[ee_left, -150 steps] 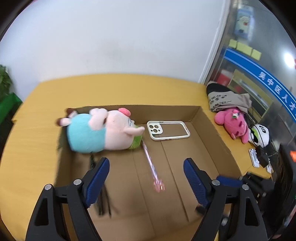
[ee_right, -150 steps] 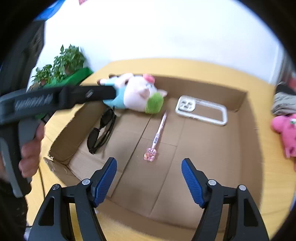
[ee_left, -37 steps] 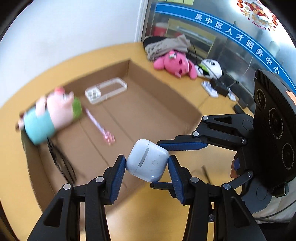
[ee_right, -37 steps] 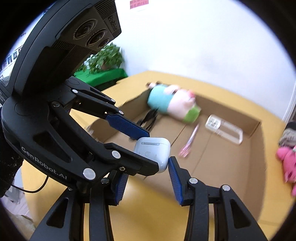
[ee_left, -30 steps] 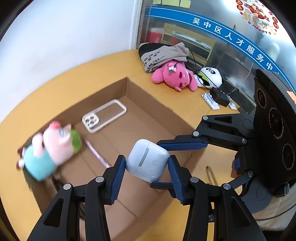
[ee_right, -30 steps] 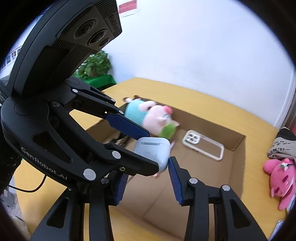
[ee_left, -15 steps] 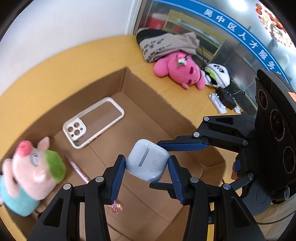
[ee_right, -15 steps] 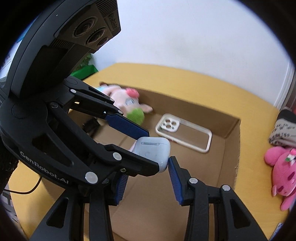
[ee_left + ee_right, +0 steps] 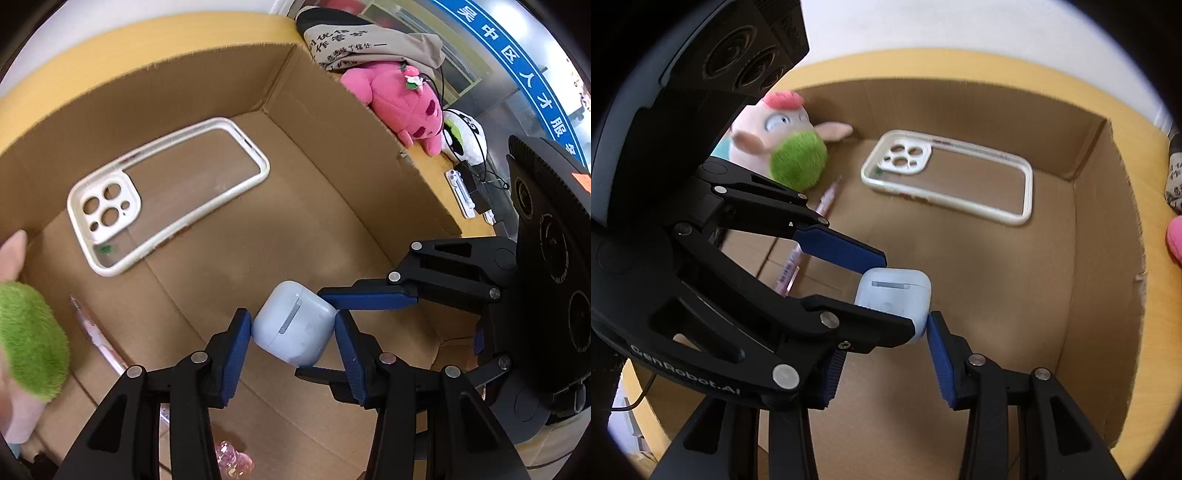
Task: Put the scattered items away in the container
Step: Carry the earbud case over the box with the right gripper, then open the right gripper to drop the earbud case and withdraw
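**Lowering earbud case into box, both grippers on it**

Holding: white earbud case [image 9: 295,323], clamped from two directions at once. Left gripper [image 9: 293,345] pinches its sides w/ blue pads; right gripper [image 9: 882,363] crosses it at an angle and grips the same case, jaws part-closed on it. Neither set stands wide.

Location: case hangs above the floor of the cardboard box [image 9: 332,122], near the front-right part, not yet touching the cardboard as far as can be told.

Already in box: phone case [image 9: 166,192] lying flat toward the back wall; plush pig [image 9: 779,147] at back-left; pink pen [image 9: 809,236] lying just in front of the pig.

Step in hand (judgement): the put-down of this item; approx. mid-descent. Next move calls for bringing it to bare cardboard clear of pen and phone case, then easing off both pairs of pads, pref. one after the other so it doesn't tip or skid.

View diffs:
- Left wrist: shows items outside the box, i.e. pink plush [image 9: 402,99], panda toy, folded cloth on the yellow table [image 9: 110,40]; pig shows only as a green and pink edge.
- Right wrist: shows pig's face and most of the pen; pink plush only as an edge sliver.
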The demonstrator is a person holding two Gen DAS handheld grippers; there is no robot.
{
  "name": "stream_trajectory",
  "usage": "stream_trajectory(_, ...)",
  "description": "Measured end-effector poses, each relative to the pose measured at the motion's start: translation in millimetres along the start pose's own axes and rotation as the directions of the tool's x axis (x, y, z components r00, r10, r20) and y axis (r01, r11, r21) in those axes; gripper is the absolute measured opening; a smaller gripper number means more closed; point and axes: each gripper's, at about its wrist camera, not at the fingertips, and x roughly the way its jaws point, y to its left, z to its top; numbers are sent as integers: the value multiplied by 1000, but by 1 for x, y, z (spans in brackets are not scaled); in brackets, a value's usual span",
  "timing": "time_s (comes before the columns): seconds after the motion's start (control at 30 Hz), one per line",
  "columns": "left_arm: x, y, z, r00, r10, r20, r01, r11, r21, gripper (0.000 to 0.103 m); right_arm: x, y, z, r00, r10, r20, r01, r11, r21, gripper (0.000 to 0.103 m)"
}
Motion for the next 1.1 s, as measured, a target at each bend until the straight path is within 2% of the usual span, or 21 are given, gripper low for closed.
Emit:
stream_trajectory(0.17, 1, -6, -1, 999, 38, 9, -38, 999, 2, 50, 4, 0, -5, 999, 5, -33, -4, 1000, 18, 43)
stream_trajectory(0.3, -19, -17, -8, 995, 74, 68, -74, 997, 3, 63, -8, 6, -12, 1000, -5, -3, 5, 1000, 19, 46)
stream_trajectory(0.4, -50, -29, -24, 982, 105, 154, -105, 994, -10, 66, -35, 15, -27, 996, -49, 74, 48, 999, 19, 58)
stream_trajectory(0.47, -80, -39, -45, 957, 155, 245, -153, 988, -26, 79, -53, 24, -39, 990, -65, 125, 63, 998, 26, 65)
stream_trajectory(0.53, -108, -48, -71, 919, 221, 328, -218, 975, -45, 86, -78, 39, -64, 977, -79, 197, 75, 997, 28, 71)
stream_trajectory(0.57, -125, -54, -92, 886, 273, 376, -270, 961, -62, 89, -87, 46, -75, 971, -81, 225, 76, 997, 32, 72)
stream_trajectory(0.6, -134, -58, -106, 863, 308, 401, -303, 950, -76, 91, -95, 50, -84, 965, -83, 250, 75, 996, 41, 72)
stream_trajectory(0.67, -155, -65, -147, 785, 410, 464, -388, 910, -146, 102, -107, 65, -109, 944, -99, 314, 82, 994, 66, 72)
stream_trajectory(0.7, -158, -68, -161, 757, 439, 484, -408, 896, -175, 103, -111, 69, -118, 933, -116, 340, 94, 992, 80, 72)
stream_trajectory(0.73, -161, -72, -186, 717, 471, 514, -421, 880, -219, 103, -112, 73, -129, 920, -143, 365, 114, 988, 101, 73)
stream_trajectory(0.8, -157, -76, -216, 676, 513, 529, -423, 858, -291, 103, -111, 79, -148, 893, -185, 410, 138, 980, 142, 73)
stream_trajectory(0.83, -153, -75, -236, 647, 548, 530, -427, 837, -344, 103, -107, 81, -154, 885, -205, 418, 151, 976, 157, 73)
stream_trajectory(0.9, -144, -70, -260, 606, 595, 528, -432, 804, -409, 103, -96, 85, -162, 869, -238, 433, 180, 969, 171, 73)
stream_trajectory(0.97, -131, -71, -280, 557, 653, 513, -446, 757, -478, 103, -93, 90, -170, 856, -262, 445, 208, 964, 167, 73)
stream_trajectory(1.0, -126, -73, -286, 532, 677, 509, -460, 735, -497, 103, -87, 93, -172, 839, -278, 467, 226, 960, 164, 74)
stream_trajectory(1.03, -120, -74, -293, 494, 703, 512, -479, 711, -514, 103, -85, 95, -175, 816, -296, 497, 246, 955, 165, 75)
stream_trajectory(1.07, -114, -74, -297, 467, 721, 512, -495, 693, -524, 103, -84, 96, -176, 802, -305, 514, 254, 952, 168, 75)
stream_trajectory(1.1, -110, -75, -301, 452, 730, 512, -505, 683, -528, 103, -83, 95, -178, 791, -307, 529, 251, 952, 176, 77)
